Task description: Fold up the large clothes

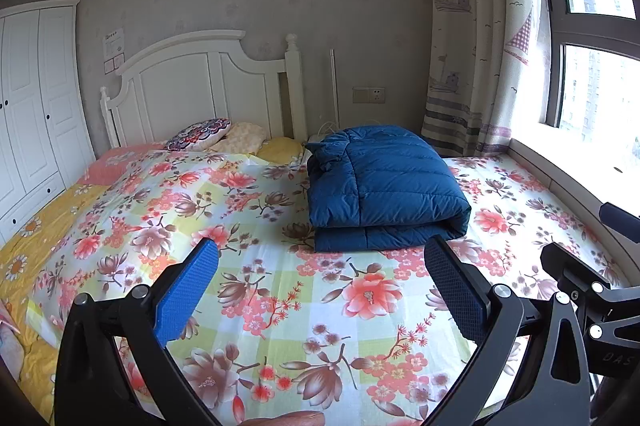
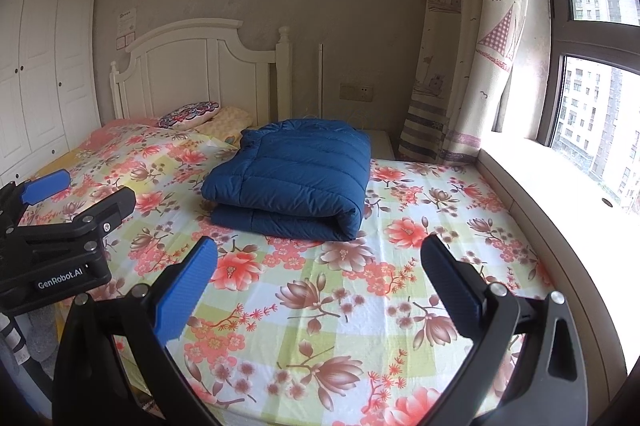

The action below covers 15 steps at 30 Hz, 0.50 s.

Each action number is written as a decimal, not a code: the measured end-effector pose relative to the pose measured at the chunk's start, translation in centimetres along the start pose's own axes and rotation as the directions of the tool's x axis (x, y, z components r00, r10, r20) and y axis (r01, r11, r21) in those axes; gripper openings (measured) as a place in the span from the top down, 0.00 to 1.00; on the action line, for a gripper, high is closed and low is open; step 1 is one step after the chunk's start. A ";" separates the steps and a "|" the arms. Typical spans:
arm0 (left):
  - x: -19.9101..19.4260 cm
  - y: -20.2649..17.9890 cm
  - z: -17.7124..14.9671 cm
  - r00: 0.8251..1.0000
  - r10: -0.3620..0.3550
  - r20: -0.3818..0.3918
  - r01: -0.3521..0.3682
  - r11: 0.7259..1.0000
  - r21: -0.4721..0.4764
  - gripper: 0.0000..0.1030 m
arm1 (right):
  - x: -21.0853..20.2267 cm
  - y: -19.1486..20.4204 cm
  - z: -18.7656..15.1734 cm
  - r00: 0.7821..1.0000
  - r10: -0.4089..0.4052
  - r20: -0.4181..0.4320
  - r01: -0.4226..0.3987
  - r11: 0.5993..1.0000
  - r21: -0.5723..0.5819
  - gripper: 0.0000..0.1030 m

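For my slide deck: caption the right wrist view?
Folded blue down jacket on floral bedsheet, both grippers open and clear.

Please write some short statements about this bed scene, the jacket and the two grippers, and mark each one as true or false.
1. The dark blue quilted down jacket lies folded in a compact stack on the floral bed sheet. True.
2. The left gripper is closed on the jacket. False: its jaws are wide open and hold nothing, short of the jacket.
3. The right gripper is open and empty. True.
4. The jacket hangs from the white wooden headboard. False: it rests on the bed, nearer the window side.
5. A patterned round cushion lies near the headboard. True.
6. The sailboat-print curtain covers the whole window. False: it is drawn aside and the panes are exposed.
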State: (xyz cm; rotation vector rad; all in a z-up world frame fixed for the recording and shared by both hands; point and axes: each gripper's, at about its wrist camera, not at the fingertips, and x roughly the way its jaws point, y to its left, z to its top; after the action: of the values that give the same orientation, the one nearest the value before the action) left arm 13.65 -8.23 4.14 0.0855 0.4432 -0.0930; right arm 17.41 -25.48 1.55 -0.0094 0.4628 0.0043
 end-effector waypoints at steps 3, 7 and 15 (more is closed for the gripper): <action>-0.1 0.0 0.2 1.000 -0.003 0.002 0.003 1.000 0.003 0.04 | -0.2 -0.1 0.1 1.000 0.000 0.004 0.000 1.000 0.002 0.02; -0.1 -0.1 0.2 1.000 -0.001 0.001 0.001 1.000 0.004 0.04 | -0.3 -0.3 0.1 1.000 -0.001 0.006 0.001 1.000 0.004 0.02; -0.1 -0.1 0.1 1.000 -0.001 0.002 0.001 1.000 0.003 0.04 | -0.3 -0.4 0.1 1.000 0.000 0.006 0.000 1.000 0.004 0.02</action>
State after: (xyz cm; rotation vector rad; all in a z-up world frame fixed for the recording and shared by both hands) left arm 13.58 -8.34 4.31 0.0879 0.4416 -0.0942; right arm 17.22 -25.83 1.73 -0.0055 0.4569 0.0033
